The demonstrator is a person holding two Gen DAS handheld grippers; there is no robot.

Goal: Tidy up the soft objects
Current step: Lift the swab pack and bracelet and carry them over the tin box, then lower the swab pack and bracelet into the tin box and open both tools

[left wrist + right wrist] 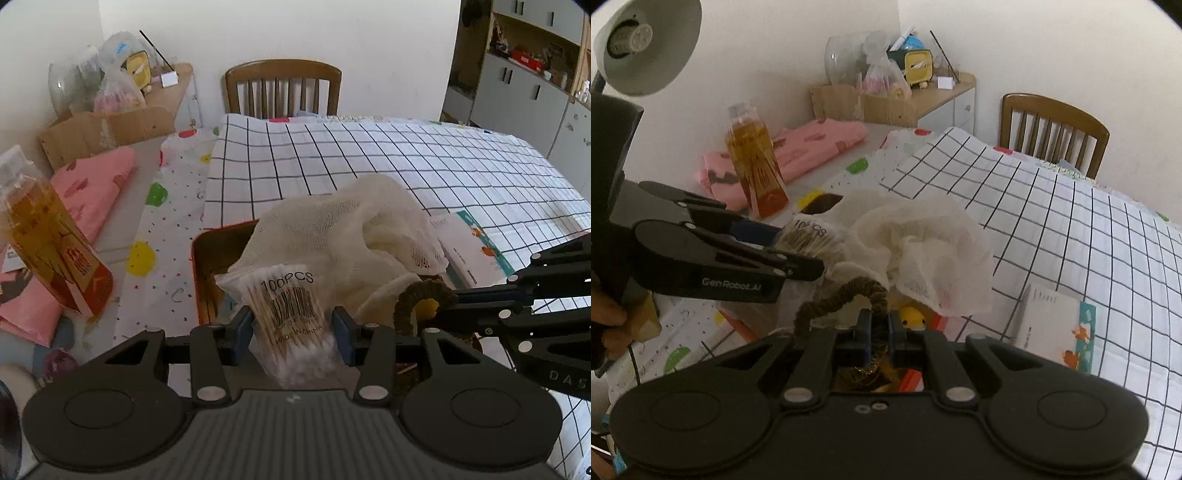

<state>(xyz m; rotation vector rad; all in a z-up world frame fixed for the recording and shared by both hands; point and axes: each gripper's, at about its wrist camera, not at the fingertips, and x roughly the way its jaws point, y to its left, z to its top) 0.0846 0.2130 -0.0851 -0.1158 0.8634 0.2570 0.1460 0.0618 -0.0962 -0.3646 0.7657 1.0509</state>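
My left gripper (293, 330) is shut on a clear bag of cotton swabs (291, 314) marked 100PCS, held over an orange-rimmed tin box (201, 266). A cream gauze cloth (347, 236) lies heaped in and over the box; it also shows in the right wrist view (923, 240). My right gripper (878, 334) is shut on a brown fuzzy pipe-cleaner loop (842, 299), which shows in the left wrist view (421, 295) with a yellow piece (428, 306). A small yellow toy (913, 317) sits just beyond the right fingers. The left gripper (798, 254) with the swab bag (810, 238) appears at the left.
A black-grid white cloth (369, 162) covers the table, over a dotted one (173, 206). A bottle of amber liquid (40, 236) and pink folded fabric (96, 184) lie left. A white booklet (469, 251) lies right of the box. A wooden chair (282, 88) stands behind; a lamp (646, 40) hangs upper left.
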